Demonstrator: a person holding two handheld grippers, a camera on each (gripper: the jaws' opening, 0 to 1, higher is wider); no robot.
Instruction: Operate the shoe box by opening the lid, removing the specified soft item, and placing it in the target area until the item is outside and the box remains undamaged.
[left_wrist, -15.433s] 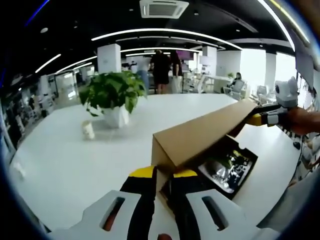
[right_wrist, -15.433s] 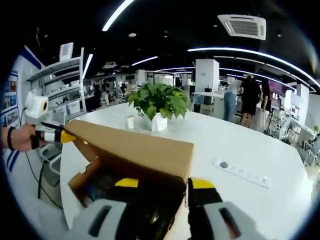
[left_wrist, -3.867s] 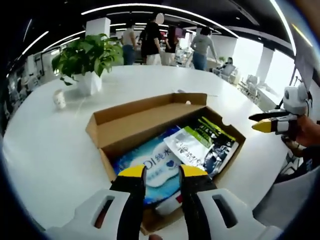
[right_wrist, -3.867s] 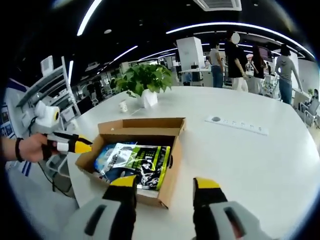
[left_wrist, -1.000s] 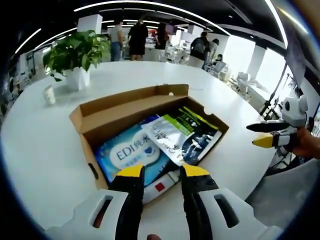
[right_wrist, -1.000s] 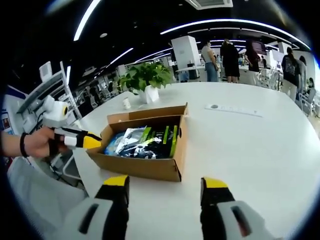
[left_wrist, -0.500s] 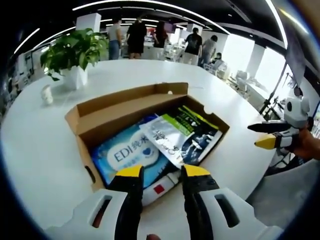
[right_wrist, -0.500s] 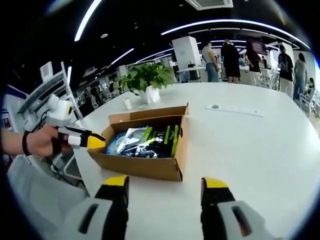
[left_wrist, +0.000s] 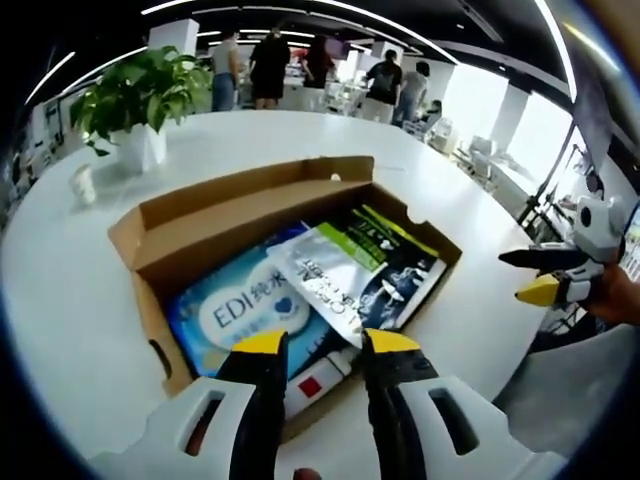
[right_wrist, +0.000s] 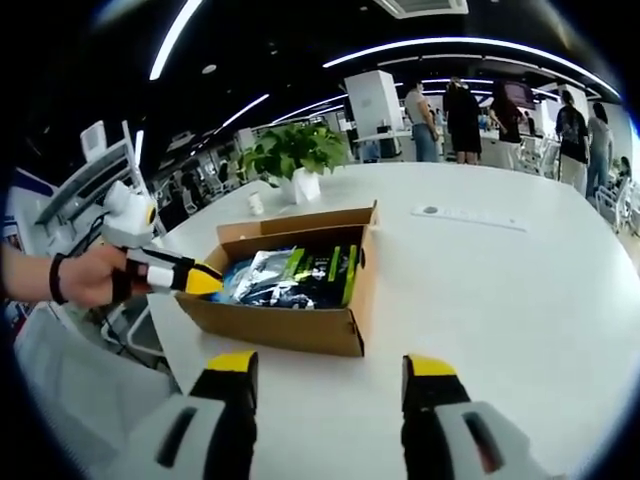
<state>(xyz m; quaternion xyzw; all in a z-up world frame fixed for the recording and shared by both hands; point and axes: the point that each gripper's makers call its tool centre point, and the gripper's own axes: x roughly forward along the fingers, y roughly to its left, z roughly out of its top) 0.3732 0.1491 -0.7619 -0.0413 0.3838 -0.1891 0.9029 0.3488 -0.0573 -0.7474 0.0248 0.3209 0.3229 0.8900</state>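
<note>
The open cardboard shoe box (left_wrist: 150, 270) lies on the white table, its lid folded back on the far side. Inside are a blue EDI wipes pack (left_wrist: 240, 308), a white, green and black pouch (left_wrist: 350, 268) lying over it, and a small red-and-white item (left_wrist: 312, 381) at the near end. My left gripper (left_wrist: 325, 345) hovers open just above the box's near end, nothing between its jaws. In the right gripper view the box (right_wrist: 300, 330) sits ahead, the left gripper (right_wrist: 200, 281) at its left corner. My right gripper (right_wrist: 332, 366) stands wide open, short of the box, over bare table.
A potted plant (left_wrist: 135, 100) and a small cup (left_wrist: 82, 185) stand beyond the box. A power strip (right_wrist: 470, 218) lies on the table to the right. Several people stand far behind. The right gripper (left_wrist: 548, 276) is held off the table's edge.
The left gripper has moved in closer over the box, which looms larger in its view. The right gripper has barely shifted.
</note>
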